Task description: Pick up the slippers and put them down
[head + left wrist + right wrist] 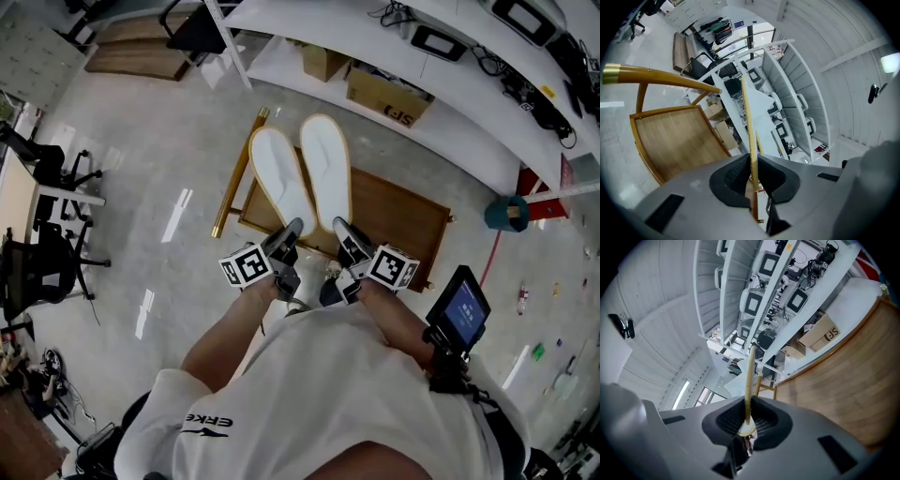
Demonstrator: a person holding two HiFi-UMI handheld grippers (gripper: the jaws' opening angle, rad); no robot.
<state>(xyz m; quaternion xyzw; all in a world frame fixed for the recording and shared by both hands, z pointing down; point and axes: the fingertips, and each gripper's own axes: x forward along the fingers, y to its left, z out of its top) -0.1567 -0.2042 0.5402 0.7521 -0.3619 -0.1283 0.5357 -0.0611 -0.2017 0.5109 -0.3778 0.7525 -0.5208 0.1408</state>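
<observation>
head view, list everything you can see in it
left slipper: 1, white with tan edge, over the chair
right slipper: 1, same colours, beside it
wooden chair: 1, brown, on the floor below
cardboard boxes: 2, brown, lowest shelf
shelving: 1, white, top right
office chairs: at least 2, black, left edge
bin: 1, teal, right
screen: 1, black and blue, person's right forearm
left gripper: 1, grey, fingers shut on left slipper
right gripper: 1, grey, fingers shut on right slipper

Wooden chair (403,220) beside white shelving (328,23); cardboard box (389,98) under shelf.
</observation>
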